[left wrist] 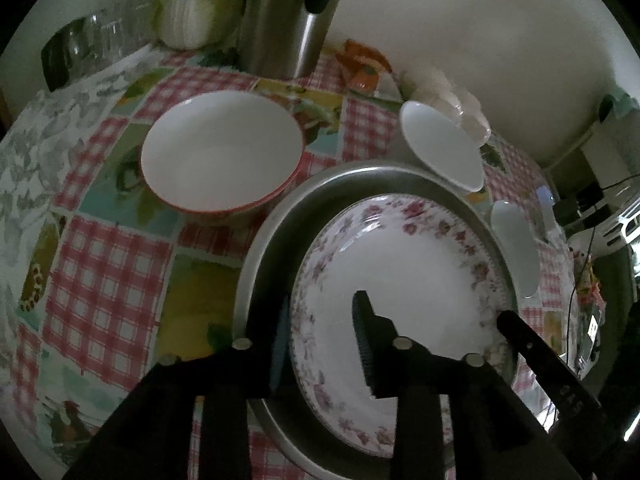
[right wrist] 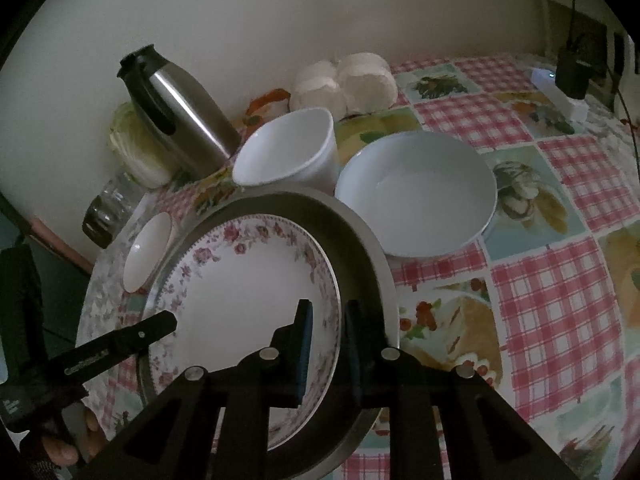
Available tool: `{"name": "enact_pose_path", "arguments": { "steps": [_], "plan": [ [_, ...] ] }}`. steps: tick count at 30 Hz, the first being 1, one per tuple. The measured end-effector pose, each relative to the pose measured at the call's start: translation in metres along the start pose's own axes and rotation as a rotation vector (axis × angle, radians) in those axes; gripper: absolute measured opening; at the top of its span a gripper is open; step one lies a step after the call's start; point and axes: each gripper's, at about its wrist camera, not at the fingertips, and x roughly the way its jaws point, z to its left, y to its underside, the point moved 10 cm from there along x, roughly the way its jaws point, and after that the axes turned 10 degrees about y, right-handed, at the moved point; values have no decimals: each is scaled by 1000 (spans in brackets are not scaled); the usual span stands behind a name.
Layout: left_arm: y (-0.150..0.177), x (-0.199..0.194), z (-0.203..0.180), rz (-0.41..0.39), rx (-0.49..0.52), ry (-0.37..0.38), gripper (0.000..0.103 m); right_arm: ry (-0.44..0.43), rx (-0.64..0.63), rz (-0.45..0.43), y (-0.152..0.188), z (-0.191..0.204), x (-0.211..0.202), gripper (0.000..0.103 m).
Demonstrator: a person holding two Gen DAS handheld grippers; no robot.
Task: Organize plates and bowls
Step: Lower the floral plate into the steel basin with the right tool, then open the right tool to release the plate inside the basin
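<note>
Floral plate (left wrist: pixel 400 264) lies flat inside a grey metal pan (left wrist: pixel 280 216), on a patchwork tablecloth (left wrist: pixel 104 280) of pink check and fruit squares; plate is white in the centre, with a band of small pink roses and a fine dotted edge round the rim; round, so no long axis to note; face up, rim raised above the pan floor

All else placed from the pan: red-rimmed white bowl (left wrist: pixel 220 156) just beside it, rim nearly touching in the left wrist view; white square-mouthed cup (right wrist: pixel 292 148) at the far side, tilted with its opening toward the camera; wide white bowl (right wrist: pixel 416 192) beside the pan's far right in the right wrist view, upright, looks empty; steel jug (right wrist: pixel 180 120) with black handle behind the cup, near the wall; pale cabbage (right wrist: pixel 136 148) and a clear glass (right wrist: pixel 108 204) beyond the pan's left; two white lumpy bundles (right wrist: pixel 344 80) against the wall

Left gripper (left wrist: pixel 320 340): fingers apart, straddling the plate's near-left rim, one finger outside over the pan wall, the other over the plate's white centre; pads not pressing the rim

Right gripper (right wrist: pixel 326 344): fingers close together over the plate's right rim, blue-padded finger on the plate side, the other toward the pan wall; whether the pads pinch the rim I cannot tell; left gripper's body shows low at the left of this view, with a hand (right wrist: pixel 60 448) under it
</note>
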Motion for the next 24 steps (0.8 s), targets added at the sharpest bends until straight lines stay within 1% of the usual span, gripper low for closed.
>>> {"name": "enact_pose_path", "arguments": {
  "steps": [3, 5, 6, 8, 9, 11, 12, 15, 16, 17, 18, 22, 23, 24],
  "plan": [
    [-1, -6, -3, -16, 22, -14, 40, -5, 3, -14, -3, -1, -5, 19],
    [-1, -8, -6, -19, 30, -7, 44, -4, 2, -17, -3, 0, -7, 20],
    [-1, -8, -8, -19, 34, -2, 48, -3, 0, -16, -3, 0, -7, 22],
    [0, -9, -13, -18, 50, 7, 53, -6, -8, -13, -2, 1, -7, 33],
    [0, -9, -14, -19, 60, 2, 57, -5, -12, -15, -2, 2, -8, 35],
    [0, -11, -17, -25, 84, -20, 59, 1, -21, -23, -2, 2, -9, 48],
    [-1, -12, -18, -30, 94, -30, 59, -2, -25, -27, -2, 3, -9, 49],
    [-2, -14, -17, -40, 102, -45, 61, -13, -38, -34, -2, 7, -11, 58],
    [-3, -15, -17, -45, 103, -53, 68, -15, -49, -40, -2, 10, -12, 62],
    [-3, -16, -16, -50, 104, -60, 72, -12, -60, -46, -2, 11, -13, 65],
    [-4, -17, -14, -57, 104, -68, 78, -8, -71, -54, -2, 13, -14, 66],
    [-6, -19, -9, -70, 94, -88, 80, -11, -93, -80, -4, 16, -18, 70],
    [-6, -19, -8, -73, 91, -92, 81, -9, -94, -86, -5, 16, -19, 74],
    [-7, -20, -6, -77, 86, -96, 85, -5, -93, -92, -5, 15, -19, 77]
  ]
}}
